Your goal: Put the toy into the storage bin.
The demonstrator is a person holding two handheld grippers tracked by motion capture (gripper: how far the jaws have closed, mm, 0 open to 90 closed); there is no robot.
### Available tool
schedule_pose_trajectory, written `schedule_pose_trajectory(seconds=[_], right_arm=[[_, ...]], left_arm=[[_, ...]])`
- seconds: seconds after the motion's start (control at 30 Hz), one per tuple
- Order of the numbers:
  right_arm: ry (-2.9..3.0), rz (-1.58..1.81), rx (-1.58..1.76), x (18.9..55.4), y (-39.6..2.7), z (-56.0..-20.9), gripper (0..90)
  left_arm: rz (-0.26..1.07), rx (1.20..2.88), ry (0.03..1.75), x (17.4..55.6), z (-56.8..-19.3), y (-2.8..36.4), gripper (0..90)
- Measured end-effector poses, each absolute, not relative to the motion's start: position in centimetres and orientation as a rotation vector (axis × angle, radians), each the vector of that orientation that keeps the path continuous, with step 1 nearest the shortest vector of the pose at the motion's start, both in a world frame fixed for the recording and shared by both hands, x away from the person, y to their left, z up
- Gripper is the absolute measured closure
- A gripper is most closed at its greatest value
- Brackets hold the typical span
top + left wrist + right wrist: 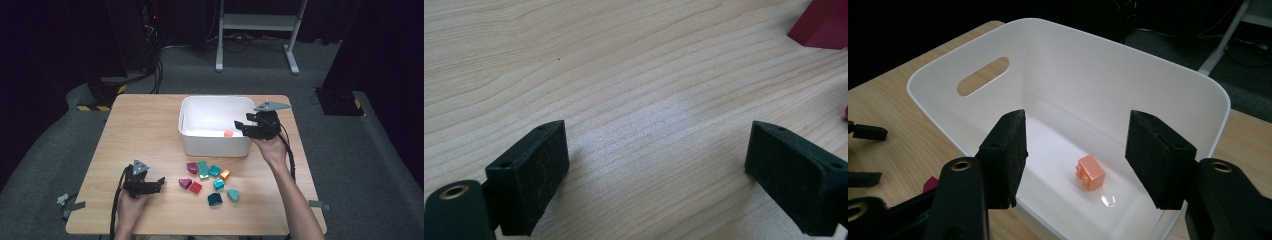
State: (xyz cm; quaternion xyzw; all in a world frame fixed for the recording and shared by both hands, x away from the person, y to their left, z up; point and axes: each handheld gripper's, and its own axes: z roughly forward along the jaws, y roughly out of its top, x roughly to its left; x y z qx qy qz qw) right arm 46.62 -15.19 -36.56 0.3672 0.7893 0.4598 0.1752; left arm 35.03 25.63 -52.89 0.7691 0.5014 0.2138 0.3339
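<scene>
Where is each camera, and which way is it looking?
High view: above the person's side, looking forward and down at the table; both forearms, left gripper and right gripper show.
Left gripper view: on the left gripper, looking down at bare wood; its open jaws show.
Right gripper view: on the right gripper, looking into the bin; its open jaws show.
Shared: high and right gripper views both show the orange block.

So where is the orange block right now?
The orange block lies on the floor of the white bin, near its right end in the high view, just below the open right tongs and apart from the blocks on the table.
</scene>
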Motion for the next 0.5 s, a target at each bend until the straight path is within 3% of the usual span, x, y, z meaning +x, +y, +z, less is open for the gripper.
schedule_pose_trajectory(seconds=[0.5], right_arm=[[2.202, 1.398, 1.004, 43.2, -16.6, -36.8, 42.3]], left_arm=[[0.558, 2.008, 1.309, 35.0, -52.9, 25.6, 10.6]])
